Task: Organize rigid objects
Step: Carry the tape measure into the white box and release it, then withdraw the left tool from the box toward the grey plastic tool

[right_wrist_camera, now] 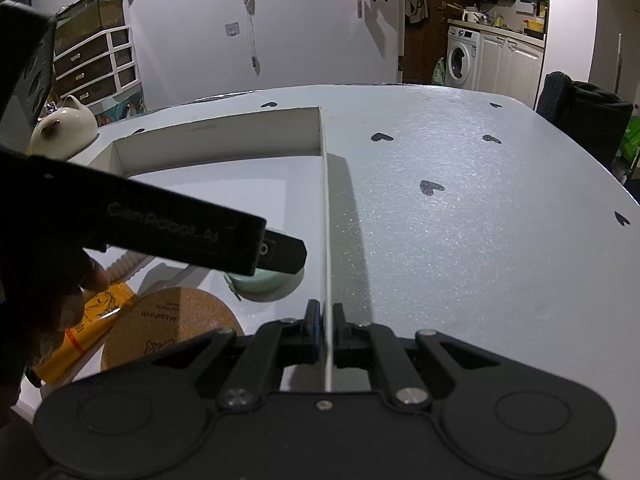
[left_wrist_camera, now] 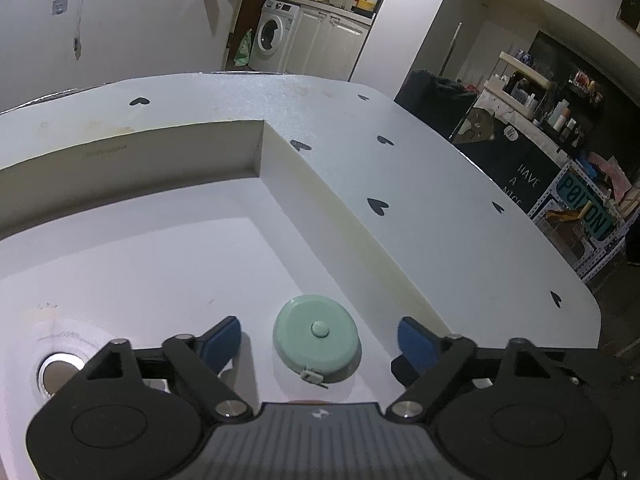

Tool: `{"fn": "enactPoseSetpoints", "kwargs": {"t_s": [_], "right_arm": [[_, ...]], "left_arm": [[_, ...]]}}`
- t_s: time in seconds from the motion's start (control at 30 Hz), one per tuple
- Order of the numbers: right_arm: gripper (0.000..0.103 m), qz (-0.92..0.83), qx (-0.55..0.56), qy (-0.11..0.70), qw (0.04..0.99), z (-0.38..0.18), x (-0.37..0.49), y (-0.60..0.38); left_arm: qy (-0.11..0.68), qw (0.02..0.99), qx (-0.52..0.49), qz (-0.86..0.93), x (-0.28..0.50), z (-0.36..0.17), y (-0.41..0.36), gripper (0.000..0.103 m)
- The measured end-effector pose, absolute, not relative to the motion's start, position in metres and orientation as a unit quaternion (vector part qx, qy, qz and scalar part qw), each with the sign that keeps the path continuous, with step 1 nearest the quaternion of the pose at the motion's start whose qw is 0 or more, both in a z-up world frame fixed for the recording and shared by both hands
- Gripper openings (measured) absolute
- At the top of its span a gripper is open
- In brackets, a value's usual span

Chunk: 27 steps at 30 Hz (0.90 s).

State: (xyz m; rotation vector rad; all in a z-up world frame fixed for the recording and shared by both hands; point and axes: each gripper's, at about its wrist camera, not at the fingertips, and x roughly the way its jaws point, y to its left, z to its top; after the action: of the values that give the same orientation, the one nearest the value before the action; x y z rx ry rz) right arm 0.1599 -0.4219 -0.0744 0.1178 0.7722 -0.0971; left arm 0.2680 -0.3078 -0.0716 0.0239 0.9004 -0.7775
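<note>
Left gripper [left_wrist_camera: 319,342] is standing wide, its blue pads clear on either side of the round mint-green plastic tape measure [left_wrist_camera: 316,339], so I am holding nothing there. I am looking at the white table with black heart marks [right_wrist_camera: 460,208] first, then the shallow white cardboard box [left_wrist_camera: 256,148] lying on it. Right gripper [right_wrist_camera: 327,338] is pinching the box's thin right-hand wall, jaws nearly closed, steadying it. Inside the box, a round cork coaster [right_wrist_camera: 168,320] and a yellow packet [right_wrist_camera: 86,332] are lying near my left hand [right_wrist_camera: 44,304]. The tape measure is sitting flat on the box floor, close to the right wall, straight ahead between the left fingertips; I am judging the left hand the nearer one, with only a lift away remaining.
</note>
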Motion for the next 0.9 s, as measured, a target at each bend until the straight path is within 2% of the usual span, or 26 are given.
{"fn": "enactPoseSetpoints", "kwargs": {"t_s": [0.07,0.17,0.5,0.9], "right_arm": [[0.006,-0.05,0.059,0.374,0.924,-0.075,0.159,-0.421],[0.007,-0.051,0.057,0.374,0.924,-0.074,0.158,-0.42],[0.007,-0.051,0.051,0.373,0.925,-0.074,0.158,-0.419],[0.008,-0.054,0.046,0.37,0.926,-0.074,0.157,-0.417]], "left_arm": [[0.422,0.83,0.01,-0.365,0.265,-0.071,-0.303,0.097],[0.418,0.832,0.005,-0.365,0.262,-0.067,-0.292,0.103],[0.391,0.844,-0.024,-0.366,0.249,-0.026,-0.25,0.103],[0.313,0.873,0.019,-0.373,0.211,0.013,-0.192,0.103]]}}
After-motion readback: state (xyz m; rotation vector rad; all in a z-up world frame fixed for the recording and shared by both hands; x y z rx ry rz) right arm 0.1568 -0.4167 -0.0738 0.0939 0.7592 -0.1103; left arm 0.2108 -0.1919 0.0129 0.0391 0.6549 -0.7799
